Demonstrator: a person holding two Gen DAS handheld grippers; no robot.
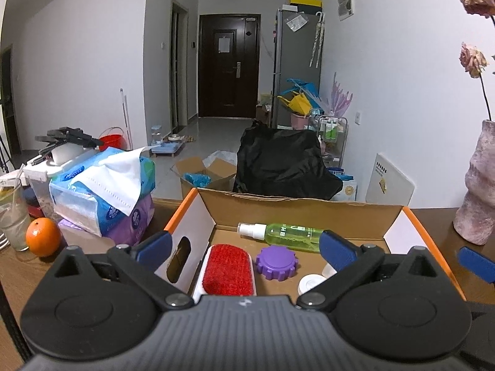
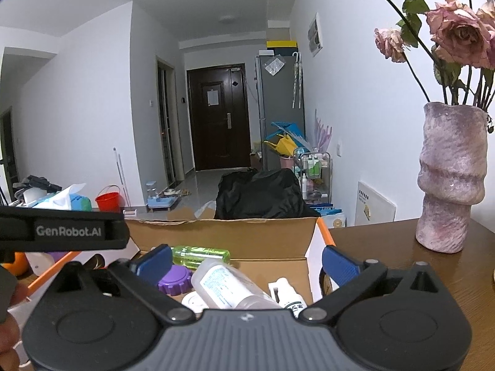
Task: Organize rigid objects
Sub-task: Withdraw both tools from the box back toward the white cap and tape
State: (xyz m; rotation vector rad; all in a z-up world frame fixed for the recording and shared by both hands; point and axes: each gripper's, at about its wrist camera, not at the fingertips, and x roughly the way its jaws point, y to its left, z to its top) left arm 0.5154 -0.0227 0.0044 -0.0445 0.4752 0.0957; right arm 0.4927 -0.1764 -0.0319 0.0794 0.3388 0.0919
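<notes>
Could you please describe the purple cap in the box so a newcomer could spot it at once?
Find the open cardboard box on the brown wooden table. On its floor, right of the red-bristled brush, lies the purple ridged plastic cap, the only purple, gear-edged thing there.

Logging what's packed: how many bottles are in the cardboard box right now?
3. Green spray bottle lying along the back wall; clear labelled bottle lying in the middle; small white spray bottle beside it, toward the vase side. The tongs may hide more.
</notes>
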